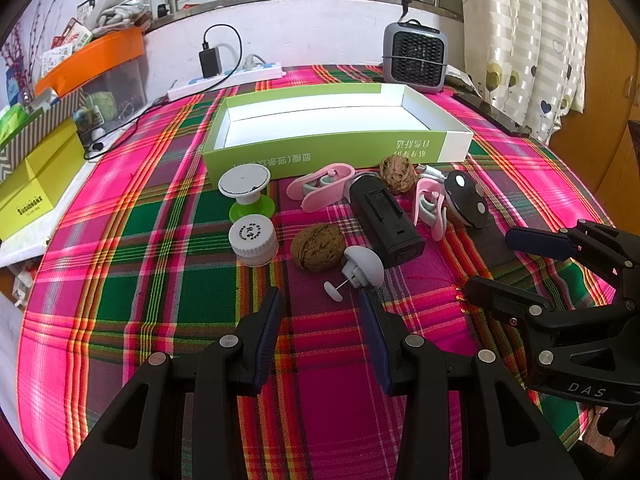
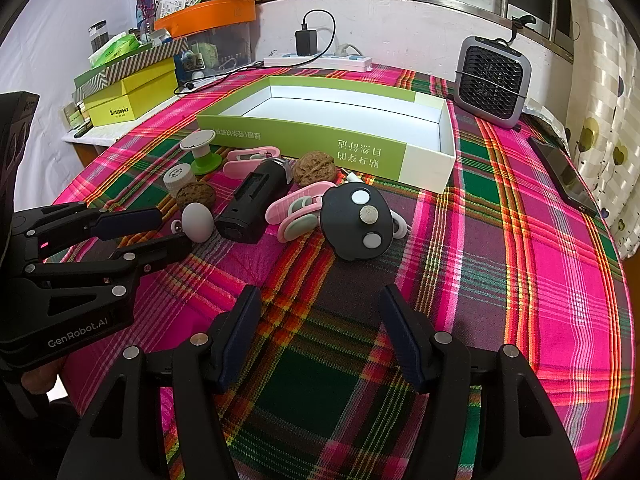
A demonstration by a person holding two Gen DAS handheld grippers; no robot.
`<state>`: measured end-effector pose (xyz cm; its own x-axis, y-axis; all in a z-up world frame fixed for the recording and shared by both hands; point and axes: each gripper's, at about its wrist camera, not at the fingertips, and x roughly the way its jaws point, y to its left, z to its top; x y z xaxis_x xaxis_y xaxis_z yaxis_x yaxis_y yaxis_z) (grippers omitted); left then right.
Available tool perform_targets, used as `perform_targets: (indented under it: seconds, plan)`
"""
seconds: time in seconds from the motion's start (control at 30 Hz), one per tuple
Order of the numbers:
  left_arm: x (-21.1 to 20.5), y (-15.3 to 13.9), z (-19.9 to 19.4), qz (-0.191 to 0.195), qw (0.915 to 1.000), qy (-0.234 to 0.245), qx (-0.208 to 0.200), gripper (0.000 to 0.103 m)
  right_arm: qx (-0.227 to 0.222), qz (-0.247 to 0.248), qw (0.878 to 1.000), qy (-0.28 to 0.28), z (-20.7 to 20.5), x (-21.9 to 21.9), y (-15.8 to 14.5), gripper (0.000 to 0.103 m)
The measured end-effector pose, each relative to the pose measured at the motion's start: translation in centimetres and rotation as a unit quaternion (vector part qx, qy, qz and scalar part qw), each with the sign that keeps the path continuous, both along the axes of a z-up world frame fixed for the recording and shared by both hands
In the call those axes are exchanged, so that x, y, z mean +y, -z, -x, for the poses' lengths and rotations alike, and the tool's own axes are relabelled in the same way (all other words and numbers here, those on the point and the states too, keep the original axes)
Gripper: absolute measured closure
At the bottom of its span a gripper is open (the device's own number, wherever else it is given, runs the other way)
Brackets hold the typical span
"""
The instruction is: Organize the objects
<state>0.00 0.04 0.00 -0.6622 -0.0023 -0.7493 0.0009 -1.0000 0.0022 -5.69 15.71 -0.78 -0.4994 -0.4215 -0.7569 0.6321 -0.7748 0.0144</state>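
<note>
Both grippers hover low over the near part of the plaid tablecloth (image 1: 160, 240), nothing held yet. Left gripper (image 1: 320, 308): jaws spread apart, empty. Right gripper (image 2: 320, 308): jaws spread too, empty.

Small items sit bunched mid-table, just in front of the near long wall of the green-and-white box (image 1: 340, 148), which is open-topped and empty. Likely the items are staged there so each goes a short hop into the box.

Left side of the cluster:
- white spool on green base (image 1: 248, 192), upright
- white-capped jar (image 1: 253, 240), just in front of it
- walnut (image 1: 318, 246), beside the jar
- grey mushroom-shaped knob (image 1: 362, 266), on its side, nearest the left gripper's right finger, almost touching

The walnut sits just ahead of the left jaws' gap.

Right side:
- black battery-like block (image 2: 252, 200), lying flat
- second walnut (image 2: 314, 168), close to the box wall
- two pink clips (image 2: 298, 214)
- black oval disc with three pale dots (image 2: 356, 220), straight ahead of the right jaws, near but apart

Judgement: the disc is the easiest right pick, the knob or walnut the left.
</note>
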Motion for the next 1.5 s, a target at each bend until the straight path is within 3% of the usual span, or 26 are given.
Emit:
perform_targets:
  seconds: [1.1,1.5]
  plan:
    - [-0.07,0.59,-0.12,0.012,0.9999,0.002,0.002,0.064,-0.001,0.001,1.000,-0.001,0.16,0.16,-0.08,0.041]
    - [-0.73,0.14,-0.28,-0.026,0.9996,0.010,0.002,0.064,-0.005,0.008,1.000,0.001,0.85,0.71,-0.40,0.041]
